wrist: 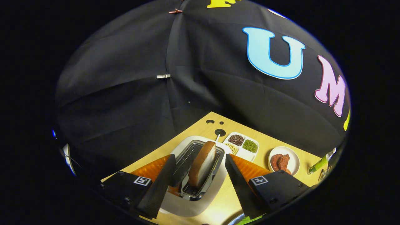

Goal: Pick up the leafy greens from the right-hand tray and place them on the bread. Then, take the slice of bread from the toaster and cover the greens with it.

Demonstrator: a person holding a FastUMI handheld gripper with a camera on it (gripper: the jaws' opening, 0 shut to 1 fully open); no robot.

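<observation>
Tongs (197, 175) wide open, straddling bread slice (203, 163) standing in toaster (200, 175) w/o touching; drop lower, centre it, pinch flat faces gently, lift straight up

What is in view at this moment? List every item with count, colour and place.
toaster: one, white with a metal top, on the table between the jaws.
bread slice: one, brown crust and pale face, standing in the toaster slot.
divided dish: one, white, with dark, green and pale beans, beyond the toaster.
round plate: one, white, holding reddish-brown food, beside the divided dish.
bottle: one, green, beyond the round plate.
table: one, light wood.
gripper: one, jaws open on either side of the bread slice, not touching it.
</observation>
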